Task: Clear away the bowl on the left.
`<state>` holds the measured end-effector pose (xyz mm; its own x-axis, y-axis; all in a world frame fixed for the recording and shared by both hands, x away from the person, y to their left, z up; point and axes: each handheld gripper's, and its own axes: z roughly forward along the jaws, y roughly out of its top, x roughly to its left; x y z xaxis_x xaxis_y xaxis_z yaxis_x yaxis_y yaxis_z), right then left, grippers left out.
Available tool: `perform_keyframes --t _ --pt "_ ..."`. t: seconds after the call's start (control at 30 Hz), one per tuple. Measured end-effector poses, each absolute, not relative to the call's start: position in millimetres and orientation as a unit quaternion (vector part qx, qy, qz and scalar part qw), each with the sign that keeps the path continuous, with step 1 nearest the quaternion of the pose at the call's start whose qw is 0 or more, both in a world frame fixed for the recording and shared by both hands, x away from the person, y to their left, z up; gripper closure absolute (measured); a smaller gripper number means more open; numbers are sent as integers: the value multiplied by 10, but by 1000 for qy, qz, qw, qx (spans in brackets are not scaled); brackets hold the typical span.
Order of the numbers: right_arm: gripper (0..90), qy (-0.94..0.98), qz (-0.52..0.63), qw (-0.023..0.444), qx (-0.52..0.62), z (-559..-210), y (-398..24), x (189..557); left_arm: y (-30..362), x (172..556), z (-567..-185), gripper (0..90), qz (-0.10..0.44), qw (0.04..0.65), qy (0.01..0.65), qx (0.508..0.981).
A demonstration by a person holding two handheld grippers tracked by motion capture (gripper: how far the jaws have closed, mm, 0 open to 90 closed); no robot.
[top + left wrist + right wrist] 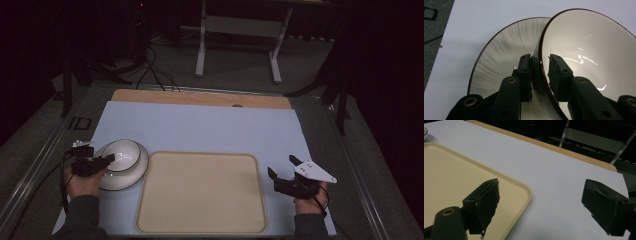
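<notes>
Left gripper [540,75] pinches bowl [589,57] rim beside tray [200,192]

- White bowl [123,153] with a dark rim, tilted on the plate [131,178], at nine o'clock from the tray [202,192].
- Plate: white, dark-rimmed, apparently flat on the table.
- Tray: cream, rounded corners, empty.

On my left the bowl [121,153] sitting in the plate [131,177] blocks the way, its rim between my left gripper's [106,159] jaws. The cream tray [201,192] fills the near middle and lies bare, so I can pass over it. The whole far stretch of the white table sheet [210,127] is open, as is the strip around my wide-open right gripper [281,168]
</notes>
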<state>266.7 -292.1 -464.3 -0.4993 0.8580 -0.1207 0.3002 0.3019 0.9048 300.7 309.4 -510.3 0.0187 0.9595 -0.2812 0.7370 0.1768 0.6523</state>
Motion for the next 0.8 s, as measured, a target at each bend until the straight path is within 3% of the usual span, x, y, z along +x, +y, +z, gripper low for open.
perform_keyframes --t 0.8 --pt "144 745 444 313 388 -4643 -2915 2668 3082 3039 -5091 801 137 365 692 608"
